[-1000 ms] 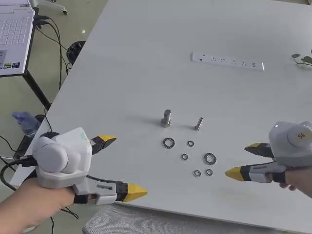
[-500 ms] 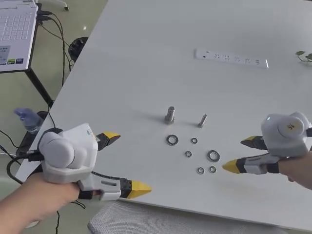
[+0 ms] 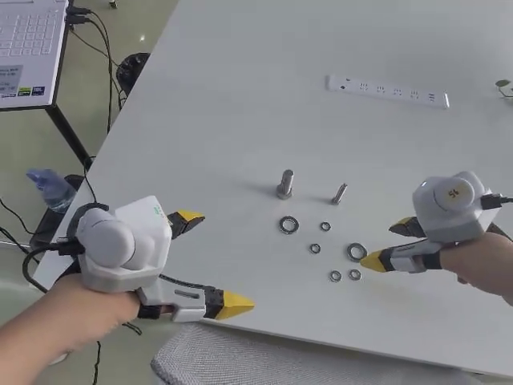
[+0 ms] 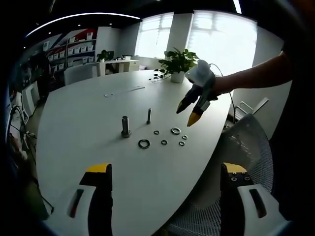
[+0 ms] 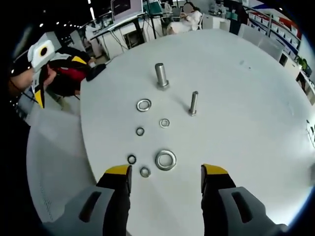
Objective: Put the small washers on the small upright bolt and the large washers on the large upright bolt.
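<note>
Fingers (image 5: 117, 194) apart on both | right gripper (image 3: 383, 245) moved in beside large washer (image 3: 357, 252) | left gripper (image 3: 216, 259) at table (image 3: 240, 120) edge

The head view looks forward and down from above the near edge of the table (image 3: 240, 96). It covers the large bolt (image 3: 284, 184), the small bolt (image 3: 340, 193) and the washers (image 3: 289, 224).

The left gripper view rides on the left gripper (image 3: 216, 260), low at the near-left table edge. It faces across the surface and stands well back from the parts.

The right gripper view, on the right gripper (image 3: 383, 244), tilts down from just beside the washers.

All three views share the bolts and washers. The left gripper view also takes in the right gripper.
</note>
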Demonstrator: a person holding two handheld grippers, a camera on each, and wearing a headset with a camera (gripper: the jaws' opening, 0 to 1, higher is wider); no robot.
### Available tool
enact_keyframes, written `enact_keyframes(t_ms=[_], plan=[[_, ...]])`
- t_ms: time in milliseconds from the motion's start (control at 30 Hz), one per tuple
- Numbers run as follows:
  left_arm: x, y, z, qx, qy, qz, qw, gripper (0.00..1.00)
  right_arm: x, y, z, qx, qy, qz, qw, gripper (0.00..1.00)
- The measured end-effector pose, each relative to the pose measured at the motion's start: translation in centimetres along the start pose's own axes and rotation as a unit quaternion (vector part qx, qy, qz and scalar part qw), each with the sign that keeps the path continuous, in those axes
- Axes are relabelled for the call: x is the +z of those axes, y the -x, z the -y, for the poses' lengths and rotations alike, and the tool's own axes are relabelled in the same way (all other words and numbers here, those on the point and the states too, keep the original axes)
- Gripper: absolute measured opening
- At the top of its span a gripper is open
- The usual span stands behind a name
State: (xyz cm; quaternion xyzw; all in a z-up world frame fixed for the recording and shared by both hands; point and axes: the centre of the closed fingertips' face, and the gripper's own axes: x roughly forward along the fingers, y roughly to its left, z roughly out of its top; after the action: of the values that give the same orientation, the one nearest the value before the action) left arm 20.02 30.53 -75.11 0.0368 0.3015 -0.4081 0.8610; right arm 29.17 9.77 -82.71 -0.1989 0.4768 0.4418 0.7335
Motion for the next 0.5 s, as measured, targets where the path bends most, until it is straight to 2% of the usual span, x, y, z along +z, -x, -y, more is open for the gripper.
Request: enact_keyframes(t_ms=[300, 500], plan=[[0.0, -0.2, 0.0, -0.006, -0.001, -0.003, 1.0000, 0.89, -0.6, -1.3, 0.2, -0.010, 0.013, -0.034, 0.9993, 0.52], [0.1, -0.3, 0.1, -0.011, -0.004, -0.002, 0.9999, 0.89, -0.4, -1.7, 0.4, -0.014, 0.012, -0.040, 0.9990, 0.49]])
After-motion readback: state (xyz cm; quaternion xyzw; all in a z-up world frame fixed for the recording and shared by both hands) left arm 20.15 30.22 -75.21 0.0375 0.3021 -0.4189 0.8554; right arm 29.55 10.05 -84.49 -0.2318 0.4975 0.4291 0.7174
